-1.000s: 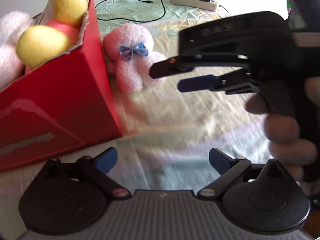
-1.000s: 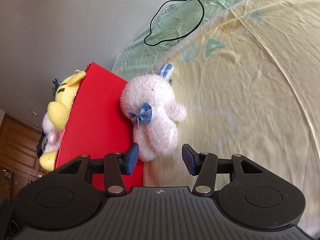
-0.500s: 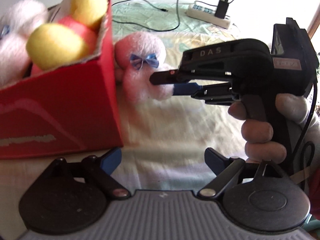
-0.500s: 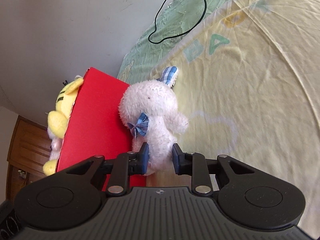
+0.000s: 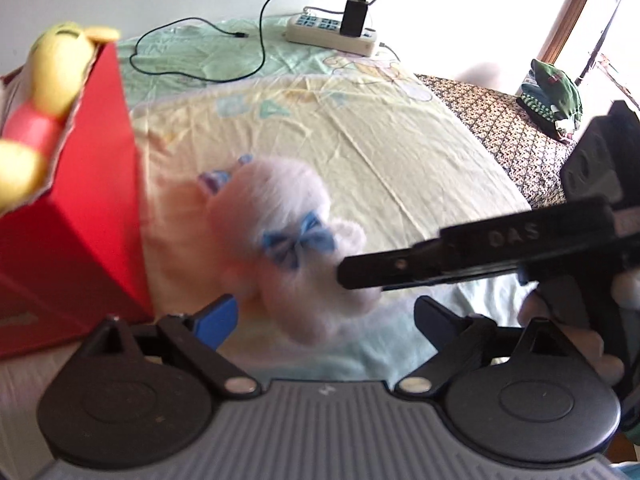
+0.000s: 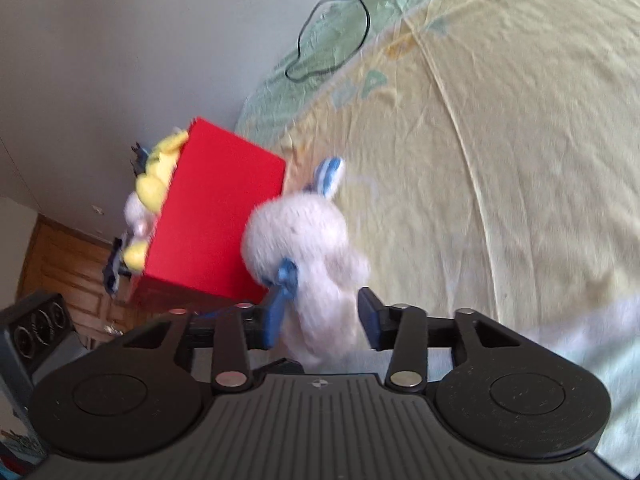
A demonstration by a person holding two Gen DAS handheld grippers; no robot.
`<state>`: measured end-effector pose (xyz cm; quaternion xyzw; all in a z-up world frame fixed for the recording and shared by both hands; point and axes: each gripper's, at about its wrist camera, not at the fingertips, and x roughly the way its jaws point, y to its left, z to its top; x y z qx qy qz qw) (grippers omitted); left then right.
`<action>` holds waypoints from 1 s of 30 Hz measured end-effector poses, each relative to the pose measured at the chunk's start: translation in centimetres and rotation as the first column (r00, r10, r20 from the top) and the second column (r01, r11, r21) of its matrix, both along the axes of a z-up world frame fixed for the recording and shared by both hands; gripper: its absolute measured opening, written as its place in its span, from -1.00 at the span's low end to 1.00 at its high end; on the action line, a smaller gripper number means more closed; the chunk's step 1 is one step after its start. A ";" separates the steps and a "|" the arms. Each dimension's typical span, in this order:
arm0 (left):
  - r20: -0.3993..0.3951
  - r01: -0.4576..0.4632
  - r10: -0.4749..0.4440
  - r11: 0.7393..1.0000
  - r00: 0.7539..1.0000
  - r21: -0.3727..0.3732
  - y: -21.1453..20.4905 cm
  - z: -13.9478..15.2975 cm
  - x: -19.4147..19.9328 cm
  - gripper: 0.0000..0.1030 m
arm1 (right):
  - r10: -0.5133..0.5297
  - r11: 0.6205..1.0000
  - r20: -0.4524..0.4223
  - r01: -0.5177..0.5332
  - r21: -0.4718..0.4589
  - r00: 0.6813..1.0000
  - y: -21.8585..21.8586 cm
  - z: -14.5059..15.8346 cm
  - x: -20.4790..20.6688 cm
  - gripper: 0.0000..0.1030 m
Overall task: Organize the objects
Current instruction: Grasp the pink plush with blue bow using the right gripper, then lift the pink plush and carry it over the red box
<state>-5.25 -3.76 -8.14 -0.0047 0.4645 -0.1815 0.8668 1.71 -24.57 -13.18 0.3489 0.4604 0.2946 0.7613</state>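
Observation:
A pink plush bunny (image 6: pixel 308 248) with a blue bow stands between the fingers of my right gripper (image 6: pixel 320 318), away from the red box (image 6: pixel 216 216). Both pads touch its lower body and the jaws are opening. In the left wrist view the bunny (image 5: pixel 280 216) hangs blurred off the right gripper's black finger (image 5: pixel 400 266), a hand behind it. My left gripper (image 5: pixel 324 316) is open and its jaws are opening; the bunny's feet sit just ahead of its fingertips, untouched. The red box (image 5: pixel 80 220) holds a yellow plush (image 5: pixel 52 64) and a pale one.
A yellow-green bedsheet (image 6: pixel 500 160) covers the bed. At the far end lie a power strip (image 5: pixel 332 34) with a charger and a black cable (image 5: pixel 256 40). A patterned cover (image 5: pixel 500 120) and green clothing (image 5: pixel 552 96) are at the right. Wooden floor lies beyond the box.
The right gripper closed on the bunny by the box, then drew it away from the box toward the left gripper. Its fingers now stand wider apart. The left camera view shifted right.

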 end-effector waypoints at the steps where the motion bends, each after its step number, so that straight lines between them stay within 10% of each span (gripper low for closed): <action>1: 0.003 -0.004 0.004 1.000 1.000 -0.001 0.0 0.1 0.0 0.90 | -0.008 1.000 0.003 0.008 0.004 1.000 0.1 -0.1 0.5 0.06; 15: -0.055 -0.114 0.113 0.993 0.992 -0.014 0.4 -2.4 4.1 0.57 | 0.091 0.989 -0.085 -0.080 0.121 0.992 2.6 -3.0 2.3 -0.10; 30: 0.085 0.037 -0.033 0.999 0.996 -0.037 0.4 2.3 -0.1 0.55 | -0.031 0.998 0.088 0.026 0.058 0.996 4.0 4.8 -4.2 -0.12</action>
